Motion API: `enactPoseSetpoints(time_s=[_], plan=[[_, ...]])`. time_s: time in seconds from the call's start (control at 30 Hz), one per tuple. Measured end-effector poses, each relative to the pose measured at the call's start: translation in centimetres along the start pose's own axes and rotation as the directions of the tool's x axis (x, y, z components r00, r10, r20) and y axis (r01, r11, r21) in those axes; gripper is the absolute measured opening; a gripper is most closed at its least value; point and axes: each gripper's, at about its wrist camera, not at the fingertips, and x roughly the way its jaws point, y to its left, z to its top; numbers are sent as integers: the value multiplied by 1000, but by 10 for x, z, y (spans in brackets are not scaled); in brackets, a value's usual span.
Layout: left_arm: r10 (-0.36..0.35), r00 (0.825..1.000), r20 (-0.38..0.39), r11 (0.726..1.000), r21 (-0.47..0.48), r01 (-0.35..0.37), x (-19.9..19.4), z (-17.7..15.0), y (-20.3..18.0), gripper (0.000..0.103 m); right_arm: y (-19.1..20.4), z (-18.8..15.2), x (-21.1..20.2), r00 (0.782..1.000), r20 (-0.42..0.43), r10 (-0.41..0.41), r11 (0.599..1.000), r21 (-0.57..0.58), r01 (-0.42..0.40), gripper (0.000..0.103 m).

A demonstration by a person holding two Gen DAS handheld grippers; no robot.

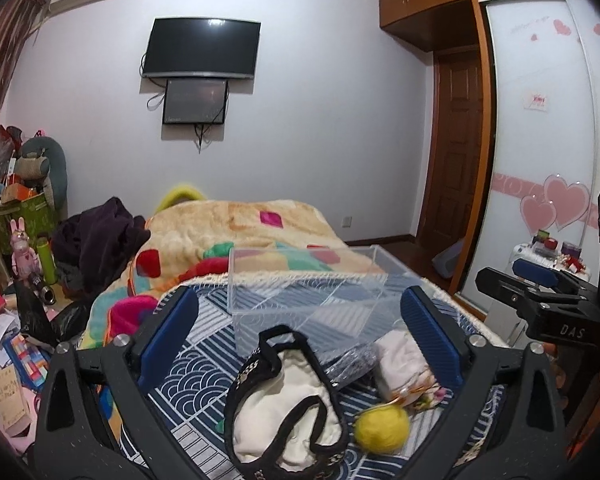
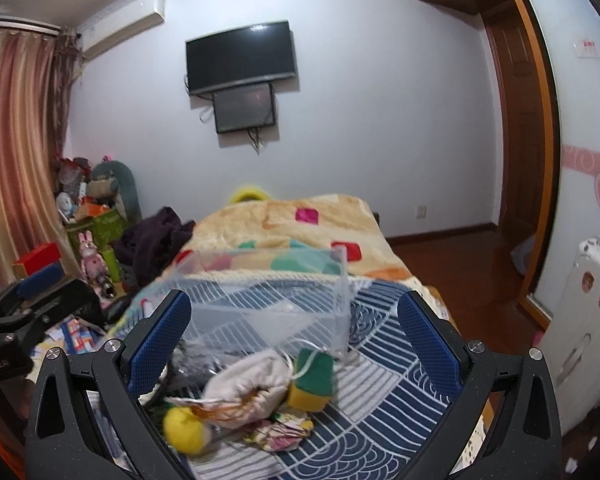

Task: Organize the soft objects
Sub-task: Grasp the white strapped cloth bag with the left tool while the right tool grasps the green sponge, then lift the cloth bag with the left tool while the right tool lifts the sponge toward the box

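Note:
A clear plastic box (image 1: 304, 292) stands on the blue patterned mat (image 1: 196, 364) on the bed; it also shows in the right wrist view (image 2: 268, 300). In front of it lie a white cloth with black trim (image 1: 284, 408), a white drawstring pouch (image 1: 400, 360), and a yellow ball (image 1: 380, 428). The right wrist view shows the pouch (image 2: 248, 384), the yellow ball (image 2: 184, 428), a green and yellow sponge (image 2: 312, 380) and a floral cloth (image 2: 280, 432). My left gripper (image 1: 300, 344) is open above the white cloth. My right gripper (image 2: 296, 340) is open above the pouch and sponge, empty.
A beige blanket with coloured patches (image 1: 236, 232) covers the far bed. Dark clothes (image 1: 100, 236) and floor clutter (image 1: 4, 340) lie left. A wardrobe with pink hearts (image 1: 548, 160) and a white case (image 2: 584, 320) stand right. A TV (image 1: 200, 48) hangs on the wall.

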Motion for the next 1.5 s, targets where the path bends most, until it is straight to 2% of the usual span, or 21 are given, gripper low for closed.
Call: enactPoseSetpoints(time_s=[0.07,0.13,0.4,0.5,0.57,0.67,0.8,0.97,1.13,1.23,1.33,1.5], plan=[[-7,999,-46,1000,-15,6,11,-6,6,84,-5,-6,8,999,-34,-13,1000,4,13,102],[-10,996,-87,999,-38,7,21,-12,13,80,-9,-11,15,998,-64,-20,1000,12,21,98],[-10,974,-228,994,-108,-15,52,-38,37,59,-32,-29,37,979,-202,-1,997,81,17,67],[-19,963,-270,994,-112,-12,60,-45,38,51,-38,-36,43,969,-248,15,994,109,13,60],[-28,954,-299,994,-113,-6,66,-49,36,42,-40,-40,48,961,-275,24,993,121,9,55],[-20,947,-320,994,-109,-16,70,-53,36,34,-40,-43,51,952,-304,42,991,133,-1,53],[-21,947,-320,993,-118,-18,71,-55,39,28,-37,-45,56,943,-325,69,991,131,-27,53],[-22,951,-310,991,-136,-21,68,-53,44,11,-32,-44,61,936,-340,94,992,115,-58,53],[-32,959,-281,987,-159,-14,61,-46,48,8,-27,-49,70,919,-373,127,989,114,-91,53],[-34,966,-257,988,-156,-7,54,-40,45,7,-24,-50,71,916,-370,158,986,116,-124,32],[-32,973,-227,989,-151,-2,46,-32,43,7,-20,-48,68,923,-354,152,987,100,-125,29],[-4,984,-177,988,-150,-23,35,-19,45,7,-21,-39,58,944,-303,132,990,92,-109,14]])
